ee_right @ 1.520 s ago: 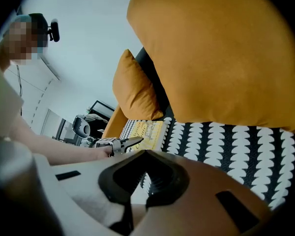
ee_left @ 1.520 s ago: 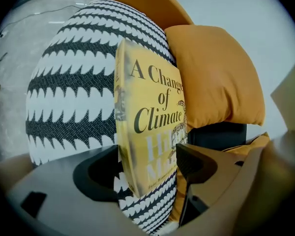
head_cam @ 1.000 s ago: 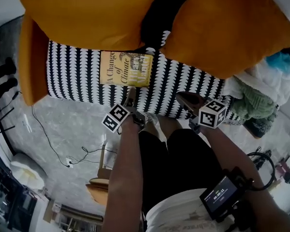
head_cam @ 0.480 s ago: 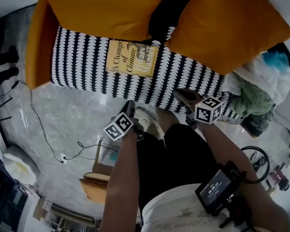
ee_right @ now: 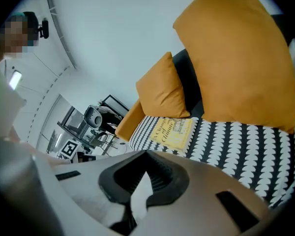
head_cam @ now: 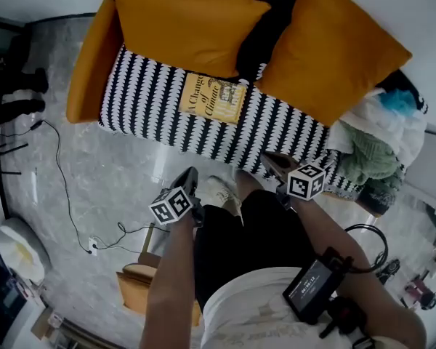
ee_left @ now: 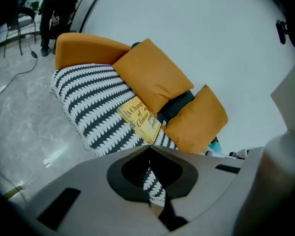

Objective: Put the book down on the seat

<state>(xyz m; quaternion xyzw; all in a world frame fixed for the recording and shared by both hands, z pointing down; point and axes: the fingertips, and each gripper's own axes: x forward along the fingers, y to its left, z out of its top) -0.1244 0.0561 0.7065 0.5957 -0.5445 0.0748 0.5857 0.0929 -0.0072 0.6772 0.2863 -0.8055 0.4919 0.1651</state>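
A yellow book (head_cam: 214,99) lies flat on the black-and-white patterned seat (head_cam: 149,97) of the sofa, in front of the gap between two orange cushions. My left gripper (head_cam: 191,177) hangs over the floor in front of the sofa, shut and empty, well short of the book. To its right, my right gripper (head_cam: 273,160) is at the seat's front edge, also shut with nothing in it. The left gripper view has the book (ee_left: 140,118) beyond the closed left gripper (ee_left: 148,149). In the right gripper view the book (ee_right: 172,132) lies past the closed right gripper (ee_right: 146,154).
Two orange cushions (head_cam: 185,24) (head_cam: 334,49) lean on the backrest. An orange armrest (head_cam: 91,60) ends the sofa at the left. A heap of clothes (head_cam: 374,151) lies at its right end. A cable (head_cam: 65,187) runs over the grey floor, and an orange stool (head_cam: 134,289) stands by my legs.
Both grippers have drawn back from the sofa, the left one away from the book's near edge to over the floor. The book stays on the seat.
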